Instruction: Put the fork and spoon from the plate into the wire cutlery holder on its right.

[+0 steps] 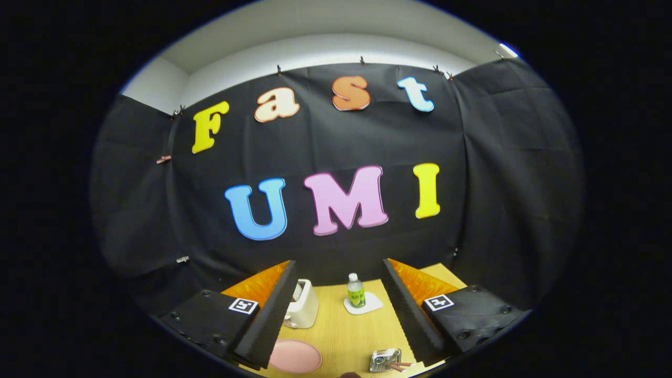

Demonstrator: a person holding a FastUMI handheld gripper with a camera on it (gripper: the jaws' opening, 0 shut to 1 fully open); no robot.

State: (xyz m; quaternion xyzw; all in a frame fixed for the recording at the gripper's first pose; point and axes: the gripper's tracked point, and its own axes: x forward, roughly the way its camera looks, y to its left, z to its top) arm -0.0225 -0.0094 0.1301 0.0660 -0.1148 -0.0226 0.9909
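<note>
Gripper view: two-finger gripper (pixel 336 315) held high above wooden tabletop (pixel 341 336), fingers spread wide apart, nothing between the pads. Square black-and-white marker tag on each finger housing; pattern not readable as text.

Below and between the fingers, close to the left finger: round pink plate (pixel 295 356), flat, partly cut off by the finger. Surface in sight appears bare; fork and spoon not discernible on it.

Just right of the plate, near the right finger: shiny metal wire cutlery holder (pixel 385 360), small, boxy, open at top. Thin reddish-brown sticks (pixel 401 365) protruding from its right side, lying nearly level; kind of item too small to tell.

Farther ahead, by the left finger: white toaster-like appliance (pixel 302 304), upright, slot at top. To its right, centred between the fingers: small clear plastic bottle with white cap and green label (pixel 356 291), upright on a white square coaster (pixel 367 304). Label writing too small to read.

Beyond the table: black cloth booth wall (pixel 336 142), white wall above.
</note>
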